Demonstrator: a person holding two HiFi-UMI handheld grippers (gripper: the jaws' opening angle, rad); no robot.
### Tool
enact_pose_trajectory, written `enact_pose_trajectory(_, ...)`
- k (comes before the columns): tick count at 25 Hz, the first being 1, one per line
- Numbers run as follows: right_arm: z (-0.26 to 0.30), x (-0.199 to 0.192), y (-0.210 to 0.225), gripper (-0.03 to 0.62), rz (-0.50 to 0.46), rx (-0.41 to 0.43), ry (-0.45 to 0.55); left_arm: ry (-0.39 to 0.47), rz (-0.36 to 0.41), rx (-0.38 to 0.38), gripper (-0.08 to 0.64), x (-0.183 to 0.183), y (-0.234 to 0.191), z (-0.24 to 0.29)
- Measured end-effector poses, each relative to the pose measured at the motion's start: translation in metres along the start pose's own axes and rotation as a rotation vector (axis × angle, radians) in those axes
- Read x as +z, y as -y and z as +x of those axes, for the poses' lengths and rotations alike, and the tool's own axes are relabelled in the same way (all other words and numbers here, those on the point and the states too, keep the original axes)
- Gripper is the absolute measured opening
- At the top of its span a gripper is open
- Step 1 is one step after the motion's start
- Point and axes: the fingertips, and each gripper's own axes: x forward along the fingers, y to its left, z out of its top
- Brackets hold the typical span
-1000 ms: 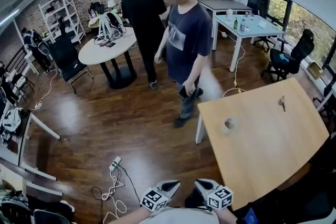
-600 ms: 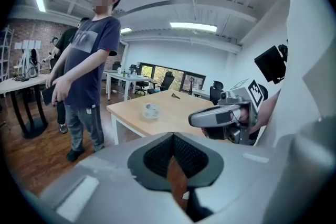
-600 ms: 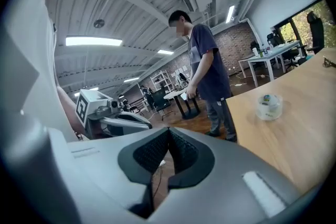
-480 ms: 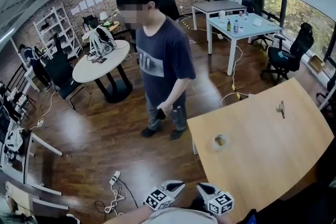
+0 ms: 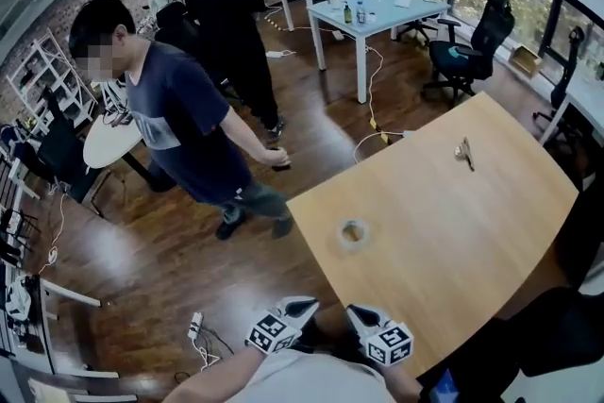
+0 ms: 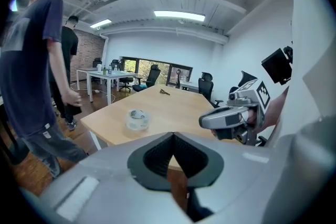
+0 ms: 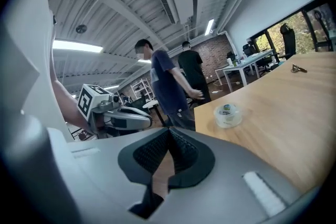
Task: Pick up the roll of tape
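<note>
Far left: a bystander in a dark blue shirt (image 5: 175, 123) now stands clear of the table corner, having stepped leftward from in front of it within the last second.

Left gripper (image 5: 302, 305): low, close to the operator's body, jaws pressed together with nothing between them.

Roll of tape (image 5: 354, 232): lying flat on the wooden table (image 5: 472, 241) near its left edge, well apart from both grippers. It has come closer to the middle of the head view as the operator turned toward the table.

Right gripper (image 5: 356, 311): beside the left one, likewise closed and empty.

Far right: a small metal object (image 5: 463, 152), lying well apart from the tape.

Assessment: approach appears under way, with the path clear. The jaws must open before any grasp.
</note>
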Motion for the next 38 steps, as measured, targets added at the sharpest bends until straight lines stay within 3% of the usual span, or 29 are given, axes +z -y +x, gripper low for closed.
enact_pose_trajectory(7, -0.005, 0.013, 0.031, 0.007, 0.018, -0.122, 0.028, -0.037, 0.028, -0.088, 0.005, 0.002, -0.017, 0.024)
enact_pose_trajectory(12, 0.017, 0.023, 0.046, 0.007, -0.052, -0.172, 0.012, -0.02, 0.073, -0.134, 0.006, 0.017, -0.047, 0.043)
enact_pose_trajectory(18, 0.03, 0.03, 0.054, 0.008, -0.202, -0.205, -0.206, -0.012, 0.012, -0.195, 0.005, 0.035, -0.051, 0.037)
enact_pose_trajectory(22, 0.064, 0.034, 0.064, 0.008, -0.298, -0.159, -0.34, -0.018, -0.021, -0.18, 0.006, 0.024, -0.072, 0.031)
enact_pose_trajectory(28, 0.107, 0.008, 0.078, 0.008, -0.595, -0.065, -0.667, -0.018, -0.034, -0.185, 0.006, 0.013, -0.09, 0.023)
enact_pose_trajectory(33, 0.119, 0.014, 0.109, 0.008, -0.658, -0.106, -0.763, 0.015, -0.108, -0.151, 0.006, 0.01, -0.107, 0.019)
enact_pose_trajectory(38, 0.123, 0.028, 0.142, 0.017, -0.685, -0.164, -0.82, 0.011, -0.098, -0.132, 0.006, 0.0, -0.116, 0.016)
